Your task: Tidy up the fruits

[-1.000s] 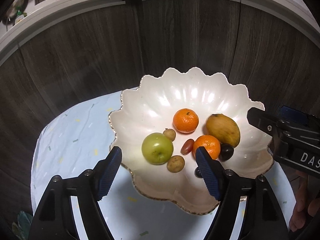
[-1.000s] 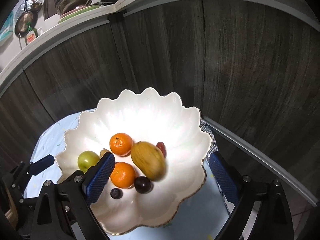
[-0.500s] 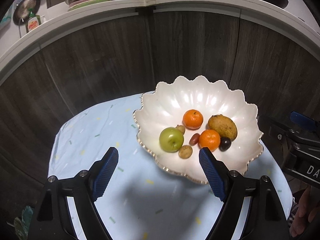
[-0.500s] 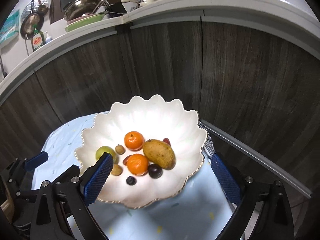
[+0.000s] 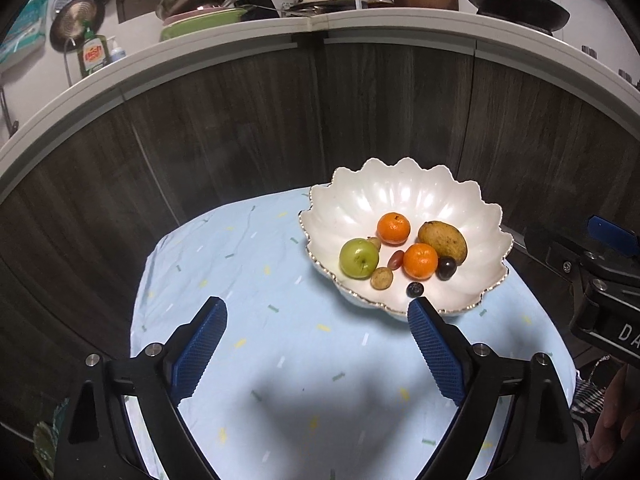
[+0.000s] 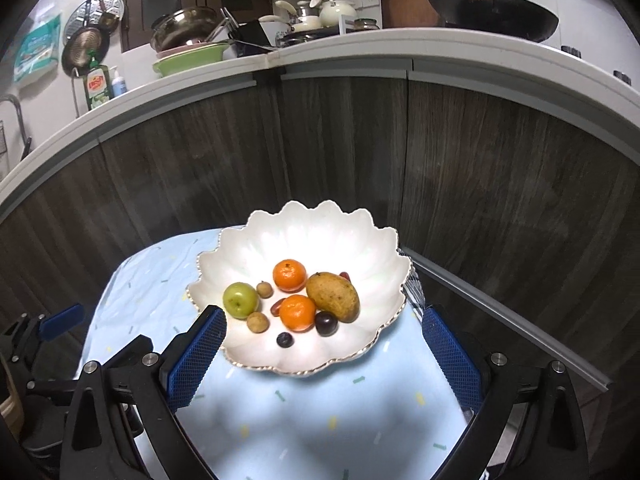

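Fruit all gathered inside bowl (image 6: 360,240), none loose on cloth (image 6: 320,412) around it; seemingly finished. Left gripper (image 5: 316,340) just widened, empty; right gripper (image 6: 324,344) wide, empty.

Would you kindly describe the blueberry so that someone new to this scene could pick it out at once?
Find the white scalloped bowl on the pale blue tablecloth. The fruit lies in a cluster; nearest the bowl's front rim, in front of an orange, lies the blueberry. It is the smallest, bluish-black, smaller than the dark plum beside it.
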`<act>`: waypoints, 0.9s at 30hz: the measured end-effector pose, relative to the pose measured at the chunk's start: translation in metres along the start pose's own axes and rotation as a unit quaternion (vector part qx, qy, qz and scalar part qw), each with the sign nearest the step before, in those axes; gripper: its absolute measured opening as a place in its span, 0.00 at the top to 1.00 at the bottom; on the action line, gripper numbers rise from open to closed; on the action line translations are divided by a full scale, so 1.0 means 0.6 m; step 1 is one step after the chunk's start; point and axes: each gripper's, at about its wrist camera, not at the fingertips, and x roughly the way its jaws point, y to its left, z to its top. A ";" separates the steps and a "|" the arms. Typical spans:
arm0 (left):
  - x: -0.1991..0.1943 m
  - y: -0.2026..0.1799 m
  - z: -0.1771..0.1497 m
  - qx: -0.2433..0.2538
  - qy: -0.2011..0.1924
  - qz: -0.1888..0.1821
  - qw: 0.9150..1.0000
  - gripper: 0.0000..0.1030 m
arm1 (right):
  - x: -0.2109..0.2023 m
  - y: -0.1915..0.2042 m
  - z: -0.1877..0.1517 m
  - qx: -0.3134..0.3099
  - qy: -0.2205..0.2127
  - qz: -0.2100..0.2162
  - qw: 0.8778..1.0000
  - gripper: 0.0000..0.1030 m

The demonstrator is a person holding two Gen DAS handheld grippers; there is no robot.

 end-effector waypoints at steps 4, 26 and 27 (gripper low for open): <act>-0.029 0.012 -0.015 -0.005 -0.006 0.007 1.000 0.08 | -0.026 0.012 -0.009 -0.006 -0.008 0.000 1.000 0.01; -0.175 0.063 -0.133 -0.029 0.005 0.042 0.999 0.06 | -0.161 0.081 -0.101 -0.052 -0.009 0.025 0.998 0.01; -0.182 0.065 -0.139 -0.032 0.007 0.044 0.998 0.06 | -0.166 0.082 -0.105 -0.050 -0.007 0.026 0.998 0.01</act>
